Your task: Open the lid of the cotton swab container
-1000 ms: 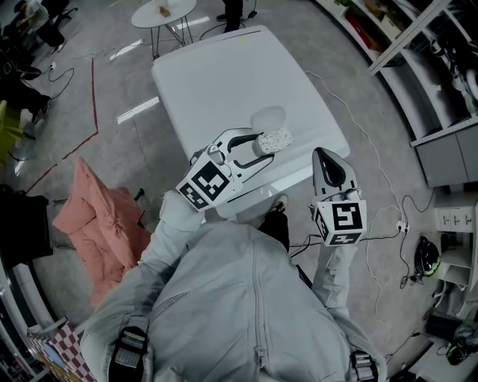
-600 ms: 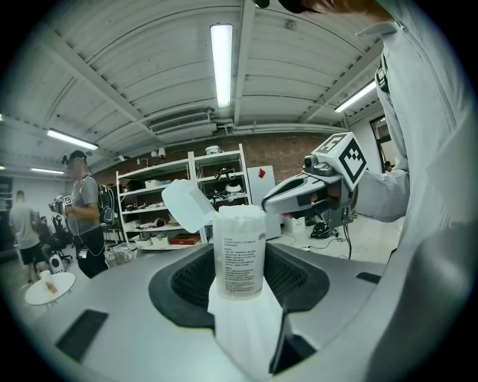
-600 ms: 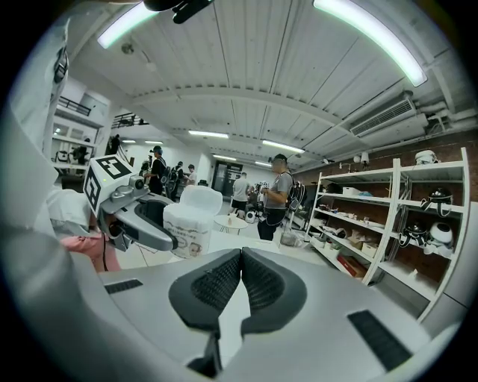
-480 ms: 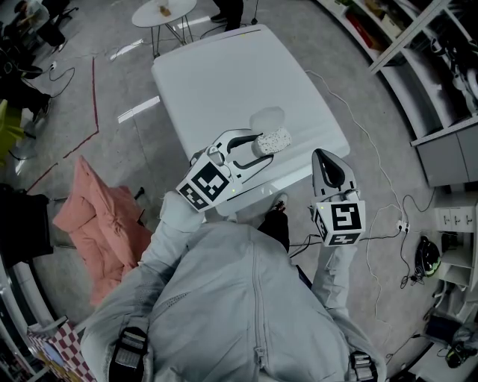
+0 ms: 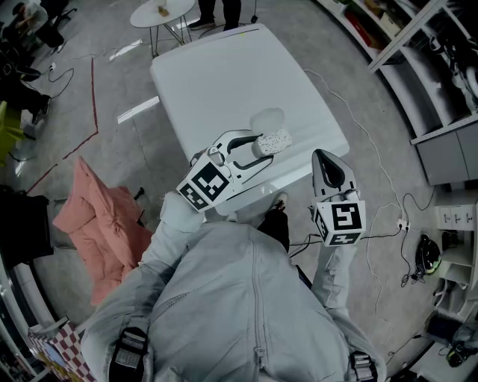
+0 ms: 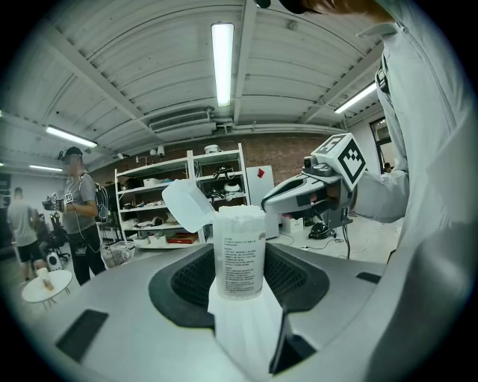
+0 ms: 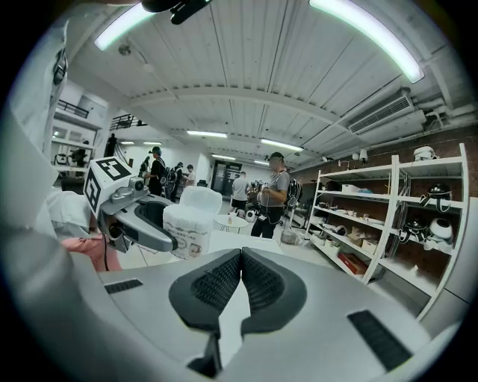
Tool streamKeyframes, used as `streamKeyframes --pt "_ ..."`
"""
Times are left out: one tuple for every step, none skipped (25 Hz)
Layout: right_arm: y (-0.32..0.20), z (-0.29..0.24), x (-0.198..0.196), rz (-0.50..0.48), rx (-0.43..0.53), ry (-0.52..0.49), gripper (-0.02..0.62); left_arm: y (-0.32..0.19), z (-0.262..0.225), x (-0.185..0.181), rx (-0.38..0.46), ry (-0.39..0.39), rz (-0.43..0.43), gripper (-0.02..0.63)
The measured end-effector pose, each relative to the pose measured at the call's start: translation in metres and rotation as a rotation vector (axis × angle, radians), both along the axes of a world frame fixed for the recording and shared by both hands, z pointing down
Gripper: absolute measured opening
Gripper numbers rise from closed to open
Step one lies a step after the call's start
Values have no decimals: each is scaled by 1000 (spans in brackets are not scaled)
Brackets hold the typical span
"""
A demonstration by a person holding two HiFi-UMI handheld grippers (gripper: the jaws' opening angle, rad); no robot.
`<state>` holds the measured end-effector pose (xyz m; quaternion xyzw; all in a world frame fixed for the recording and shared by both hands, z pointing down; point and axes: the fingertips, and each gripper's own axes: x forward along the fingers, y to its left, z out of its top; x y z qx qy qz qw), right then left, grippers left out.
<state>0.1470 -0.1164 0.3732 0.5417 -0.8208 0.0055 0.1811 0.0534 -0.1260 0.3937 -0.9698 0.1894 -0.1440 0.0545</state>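
Note:
A clear cylindrical cotton swab container [image 5: 274,139] full of white swabs is clamped between the jaws of my left gripper [image 5: 261,145], held over the near edge of the white table [image 5: 224,74]. Its hinged lid [image 5: 267,118] stands flipped open on the far side. In the left gripper view the container [image 6: 240,250] stands upright between the pads, the lid [image 6: 187,205] tilted back to the upper left. My right gripper [image 5: 323,154] hovers to the right of the container, apart from it, shut with nothing in it. The right gripper view shows its own pads pressed together [image 7: 240,257] and the container [image 7: 187,227] off to the left.
A pink jacket [image 5: 101,220] lies on the floor at the left. A small round table [image 5: 160,11] stands beyond the white table. Shelving [image 5: 433,67] lines the right side, and cables [image 5: 388,216] trail over the floor. People stand in the background [image 7: 275,194].

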Motion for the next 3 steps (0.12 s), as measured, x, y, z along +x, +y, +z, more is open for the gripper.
streamKeyframes --pt "0 0 0 -1 -1 0 35 0 0 0 -1 0 1 210" --pt "0 0 0 -2 -1 0 35 0 0 1 -2 0 2 210" --pt "1 0 0 -2 -2 0 35 1 1 1 -3 0 3 210"
